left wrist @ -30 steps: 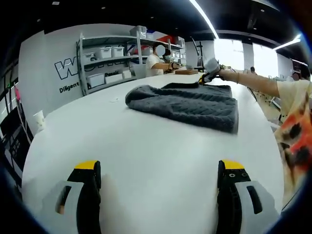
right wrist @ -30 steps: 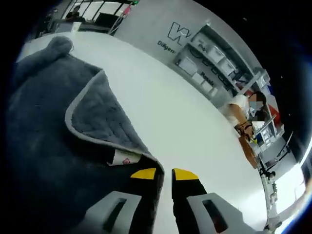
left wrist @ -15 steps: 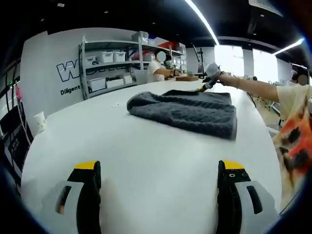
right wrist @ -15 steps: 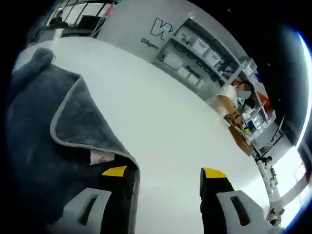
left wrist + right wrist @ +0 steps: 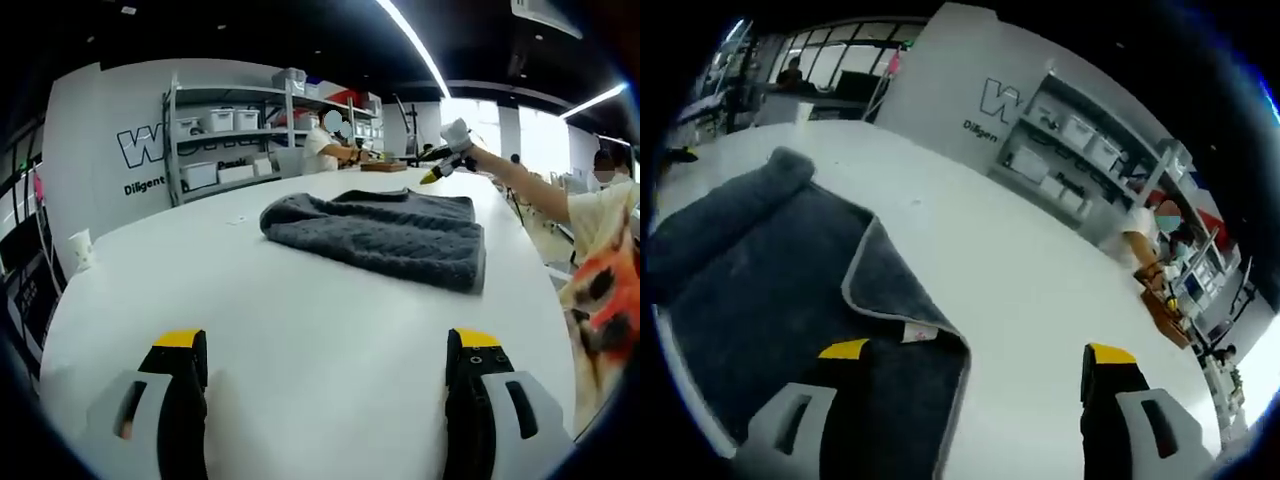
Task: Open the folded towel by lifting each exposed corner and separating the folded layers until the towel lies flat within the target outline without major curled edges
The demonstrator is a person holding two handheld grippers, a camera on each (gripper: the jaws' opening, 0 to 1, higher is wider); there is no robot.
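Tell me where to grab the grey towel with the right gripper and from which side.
Grip the turned-back corner flap of the grey towel by its hemmed edge near the small label. Bring the open right gripper in from the bare table side: that edge lies doubled over and exposed there.

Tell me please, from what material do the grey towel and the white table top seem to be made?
The towel looks like a soft, thick pile fabric, perhaps microfibre: its dark grey surface is fuzzy and matte, with a lighter stitched edge band and a small sewn label. The table looks like a hard, smooth white top, maybe laminate; it shows a faint sheen, no grain.
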